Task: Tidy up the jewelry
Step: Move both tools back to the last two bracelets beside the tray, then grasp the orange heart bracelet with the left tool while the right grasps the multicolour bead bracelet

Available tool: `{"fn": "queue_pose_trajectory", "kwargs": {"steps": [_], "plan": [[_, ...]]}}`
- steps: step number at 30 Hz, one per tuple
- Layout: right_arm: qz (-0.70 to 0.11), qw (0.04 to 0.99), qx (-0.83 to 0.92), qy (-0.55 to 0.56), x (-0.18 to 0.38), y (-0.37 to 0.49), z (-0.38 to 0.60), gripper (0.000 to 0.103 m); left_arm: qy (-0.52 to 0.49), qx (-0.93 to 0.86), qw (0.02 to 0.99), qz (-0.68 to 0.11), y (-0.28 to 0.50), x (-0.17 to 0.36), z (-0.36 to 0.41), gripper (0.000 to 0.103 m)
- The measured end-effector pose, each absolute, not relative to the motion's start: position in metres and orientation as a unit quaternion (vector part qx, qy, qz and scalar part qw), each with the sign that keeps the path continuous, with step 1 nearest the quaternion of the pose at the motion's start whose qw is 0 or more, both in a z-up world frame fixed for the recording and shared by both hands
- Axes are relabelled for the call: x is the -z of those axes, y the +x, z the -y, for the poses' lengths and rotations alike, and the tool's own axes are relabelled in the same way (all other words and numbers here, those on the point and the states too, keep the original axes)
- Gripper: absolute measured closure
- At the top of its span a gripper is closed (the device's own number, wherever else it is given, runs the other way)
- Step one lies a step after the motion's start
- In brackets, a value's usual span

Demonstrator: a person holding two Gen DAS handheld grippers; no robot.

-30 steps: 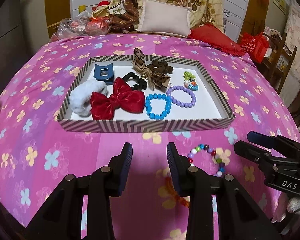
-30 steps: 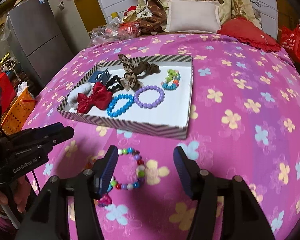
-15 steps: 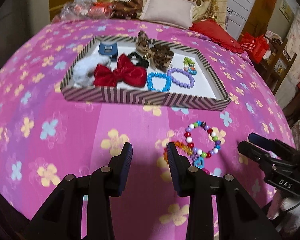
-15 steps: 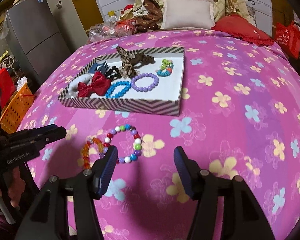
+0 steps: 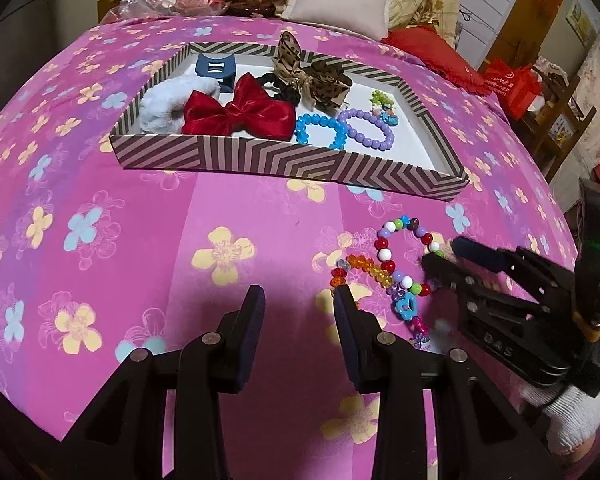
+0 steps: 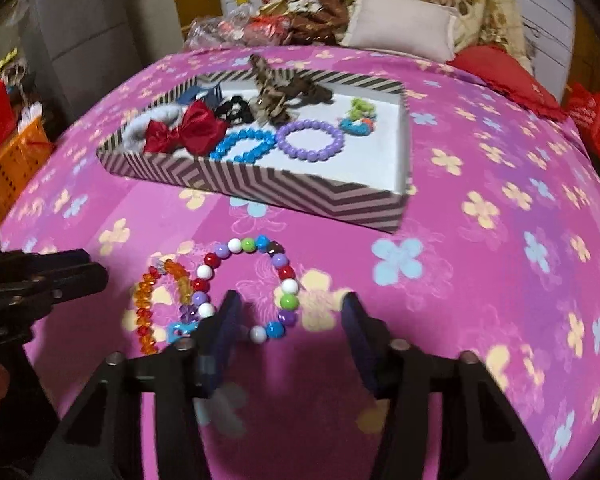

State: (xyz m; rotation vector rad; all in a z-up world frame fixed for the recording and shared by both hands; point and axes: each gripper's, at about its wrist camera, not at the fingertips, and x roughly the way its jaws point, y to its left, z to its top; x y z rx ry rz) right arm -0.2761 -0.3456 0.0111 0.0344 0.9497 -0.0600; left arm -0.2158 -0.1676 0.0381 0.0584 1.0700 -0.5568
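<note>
The right tool (image 6: 290, 324), wide open and empty, is lowered over the bead bracelet (image 6: 249, 286) on the bed (image 6: 500, 240), near the tray (image 6: 300, 196). The left tool (image 5: 296, 316) is held open, empty. The overlapping orange bracelet (image 6: 152, 304) could be snagged and dragged along.

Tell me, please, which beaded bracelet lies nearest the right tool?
The multicoloured round-bead bracelet on the bedspread; the open right tool straddles its near edge, unlike the orange one beside it.
</note>
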Motion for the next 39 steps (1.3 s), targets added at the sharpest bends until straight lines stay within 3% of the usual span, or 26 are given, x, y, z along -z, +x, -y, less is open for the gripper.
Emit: {"fn": "queue_pose_trajectory", "kwargs": {"steps": [4, 29, 33, 34, 35, 39], "plan": [[-0.456, 0.889, 0.043, -0.008, -0.012, -0.279, 0.356, 0.068, 0.026, 0.262, 0.821, -0.506, -0.213, -0.037, 0.168, 0.07], [-0.437, 0.898, 0.054, 0.005, -0.008, -0.292, 0.392, 0.067, 0.084, 0.268, 0.815, -0.507, -0.218, -0.022, 0.213, 0.068], [-0.441, 0.897, 0.037, -0.01, -0.009, -0.29, 0.386, 0.083, 0.099, 0.266, 0.819, -0.499, -0.219, -0.021, 0.217, 0.068], [-0.442, 0.896, 0.033, -0.014, -0.009, -0.289, 0.384, 0.086, 0.101, 0.266, 0.82, -0.497, -0.22, -0.021, 0.217, 0.072], [-0.444, 0.895, 0.029, -0.02, -0.009, -0.289, 0.381, 0.09, 0.102, 0.266, 0.822, -0.493, -0.22, -0.021, 0.217, 0.083], [-0.452, 0.891, 0.019, -0.024, -0.01, -0.287, 0.377, 0.094, 0.104, 0.276, 0.822, -0.488, -0.219, -0.02, 0.217, 0.096]]}}
